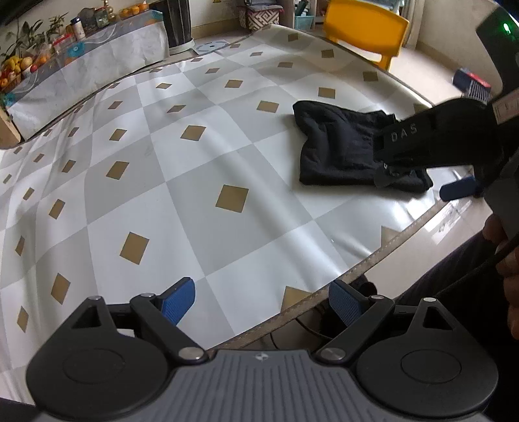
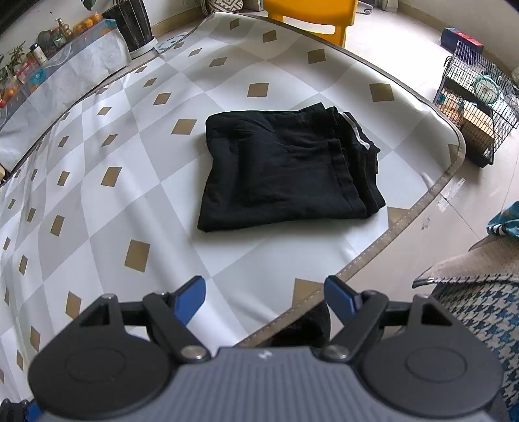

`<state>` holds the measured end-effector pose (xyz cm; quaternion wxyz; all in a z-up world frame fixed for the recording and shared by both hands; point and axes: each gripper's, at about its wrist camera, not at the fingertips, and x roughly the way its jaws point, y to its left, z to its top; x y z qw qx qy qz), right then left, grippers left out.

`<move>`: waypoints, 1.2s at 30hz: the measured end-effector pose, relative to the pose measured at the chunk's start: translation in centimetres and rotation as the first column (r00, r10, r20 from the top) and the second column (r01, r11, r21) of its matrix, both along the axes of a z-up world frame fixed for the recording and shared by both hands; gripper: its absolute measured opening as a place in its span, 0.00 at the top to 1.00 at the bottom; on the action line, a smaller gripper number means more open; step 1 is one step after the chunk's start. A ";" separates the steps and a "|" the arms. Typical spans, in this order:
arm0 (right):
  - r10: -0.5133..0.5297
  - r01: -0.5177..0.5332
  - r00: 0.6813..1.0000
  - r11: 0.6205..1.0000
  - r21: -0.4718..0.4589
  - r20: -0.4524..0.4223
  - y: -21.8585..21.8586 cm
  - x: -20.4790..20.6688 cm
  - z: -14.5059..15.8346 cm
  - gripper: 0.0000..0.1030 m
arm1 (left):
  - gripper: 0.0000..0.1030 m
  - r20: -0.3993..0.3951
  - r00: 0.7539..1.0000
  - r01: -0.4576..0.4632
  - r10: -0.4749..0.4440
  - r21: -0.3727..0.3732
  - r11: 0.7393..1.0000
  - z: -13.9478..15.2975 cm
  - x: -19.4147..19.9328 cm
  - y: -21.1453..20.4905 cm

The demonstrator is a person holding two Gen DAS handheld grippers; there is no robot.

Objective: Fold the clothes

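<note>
A black garment, folded into a thick rectangle with a white stripe along its right edge, lies on the checked tablecloth near the table's right corner. My right gripper hangs open over the table's near edge, short of the garment, with nothing between its blue pads. In the left wrist view the same garment sits at the right, partly covered by the right gripper. My left gripper is open and empty over the cloth's near edge, well left of the garment.
The table's stitched edge curves along the right and near side. Beyond it are a yellow chair, a wire cage on the floor and a patterned cushion. A cluttered side table stands at the far left. A hand shows at right.
</note>
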<state>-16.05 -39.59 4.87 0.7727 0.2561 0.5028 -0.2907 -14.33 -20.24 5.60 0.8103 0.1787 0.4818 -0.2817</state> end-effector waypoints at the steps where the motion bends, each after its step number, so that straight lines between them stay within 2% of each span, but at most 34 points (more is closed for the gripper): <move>1: 0.000 0.000 1.000 1.000 0.000 0.000 0.0 0.0 0.0 0.23 | 0.13 0.003 1.000 0.006 -0.006 -0.001 1.000 0.0 -0.1 -0.1; 9: 0.002 -0.002 1.000 1.000 -0.002 0.000 0.2 0.1 0.1 0.23 | 0.12 0.002 0.999 0.045 -0.045 0.004 0.999 0.0 -1.0 -0.7; 16: 0.008 -0.008 1.000 1.000 -0.004 -0.002 0.3 0.2 0.1 0.23 | 0.12 0.066 0.998 0.021 -0.023 0.030 0.999 0.2 -1.3 -0.5; 20: 0.013 -0.013 1.000 1.000 -0.006 -0.004 0.4 0.3 0.1 0.23 | 0.12 0.085 0.996 0.012 -0.013 0.005 1.000 0.5 -1.3 0.0; 27: 0.020 -0.020 1.000 1.000 -0.009 -0.007 0.7 0.5 0.0 0.23 | 0.12 0.077 0.996 -0.035 0.036 -0.008 0.999 0.5 -0.7 0.8; 31: 0.024 -0.024 1.000 1.000 -0.010 -0.009 0.8 0.6 0.0 0.23 | 0.12 0.089 0.996 -0.031 0.029 0.016 0.999 0.4 -0.7 0.8; 36: 0.029 -0.029 1.000 0.999 -0.013 -0.011 0.9 0.7 0.0 0.23 | 0.12 0.064 0.998 -0.023 0.023 -0.002 1.000 0.3 -0.5 1.0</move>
